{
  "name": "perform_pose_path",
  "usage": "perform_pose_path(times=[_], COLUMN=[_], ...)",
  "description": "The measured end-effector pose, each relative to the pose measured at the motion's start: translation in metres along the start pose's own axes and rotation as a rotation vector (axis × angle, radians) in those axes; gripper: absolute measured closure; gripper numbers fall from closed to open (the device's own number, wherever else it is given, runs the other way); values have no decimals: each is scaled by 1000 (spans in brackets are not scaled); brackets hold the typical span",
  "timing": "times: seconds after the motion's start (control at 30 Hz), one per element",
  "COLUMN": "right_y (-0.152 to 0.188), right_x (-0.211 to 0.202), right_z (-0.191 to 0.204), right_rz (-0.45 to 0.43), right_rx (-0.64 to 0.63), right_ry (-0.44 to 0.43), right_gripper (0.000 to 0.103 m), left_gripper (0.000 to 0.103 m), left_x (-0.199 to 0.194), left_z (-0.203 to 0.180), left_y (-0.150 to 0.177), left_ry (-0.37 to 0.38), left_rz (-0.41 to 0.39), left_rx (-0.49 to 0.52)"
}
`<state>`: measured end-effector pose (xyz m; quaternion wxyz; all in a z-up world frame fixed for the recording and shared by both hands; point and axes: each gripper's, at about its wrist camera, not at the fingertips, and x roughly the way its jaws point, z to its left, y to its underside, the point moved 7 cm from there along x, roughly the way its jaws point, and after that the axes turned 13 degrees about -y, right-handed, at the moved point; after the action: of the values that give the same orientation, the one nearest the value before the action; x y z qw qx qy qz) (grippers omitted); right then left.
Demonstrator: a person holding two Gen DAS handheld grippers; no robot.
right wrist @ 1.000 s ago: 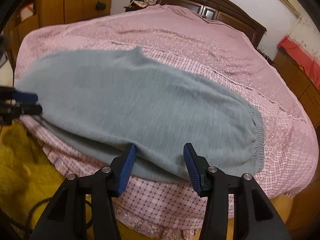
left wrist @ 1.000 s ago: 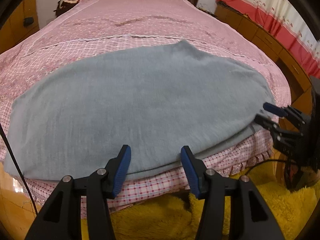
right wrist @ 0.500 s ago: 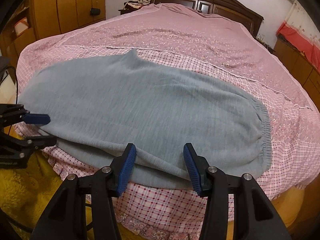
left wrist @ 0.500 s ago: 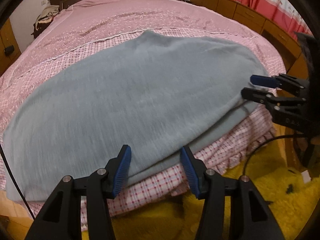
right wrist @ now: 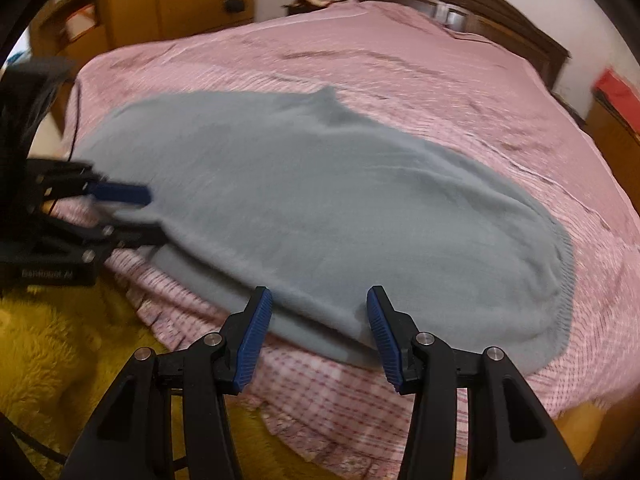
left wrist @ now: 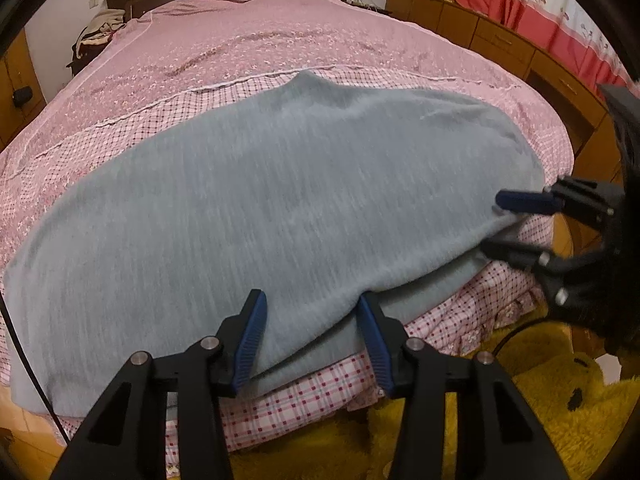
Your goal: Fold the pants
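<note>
Both tools nearer one grey pants (left wrist: 280,208) now, jaws apart.

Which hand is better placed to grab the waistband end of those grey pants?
Probably the right. The right gripper, open, hovers at the near edge of the pants beside the elastic waistband; the left gripper, also open, sits farther toward the leg end.

On the one bed (left wrist: 280,40) lies one pair of grey pants (left wrist: 280,208) (folded double); two grippers at the bed's near edge.
</note>
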<state>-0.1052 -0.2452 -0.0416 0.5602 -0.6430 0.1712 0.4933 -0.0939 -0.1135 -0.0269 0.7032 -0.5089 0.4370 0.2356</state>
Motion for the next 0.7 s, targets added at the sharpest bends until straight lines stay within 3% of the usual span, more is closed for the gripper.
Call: perform_pose_path(times=[0.1, 0.3, 0.5, 0.7], right_y=[-1, -18, -28, -25], right_x=[14, 21, 26, 26], right_z=[4, 9, 12, 17], right_rz=[39, 10, -10, -3], right_rx=[-29, -15, 44, 73], right_ry=[24, -20, -117, -181], right_gripper=[52, 52, 69, 82], left_gripper=[53, 53, 52, 53], left_x=[0, -7, -11, -5], left_z=[1, 1, -6, -4], left_y=[-1, 1, 3, 3], left_ry=[3, 31, 61, 0], left_rz=[1, -10, -22, -41], left_rx=[-6, -3, 22, 27])
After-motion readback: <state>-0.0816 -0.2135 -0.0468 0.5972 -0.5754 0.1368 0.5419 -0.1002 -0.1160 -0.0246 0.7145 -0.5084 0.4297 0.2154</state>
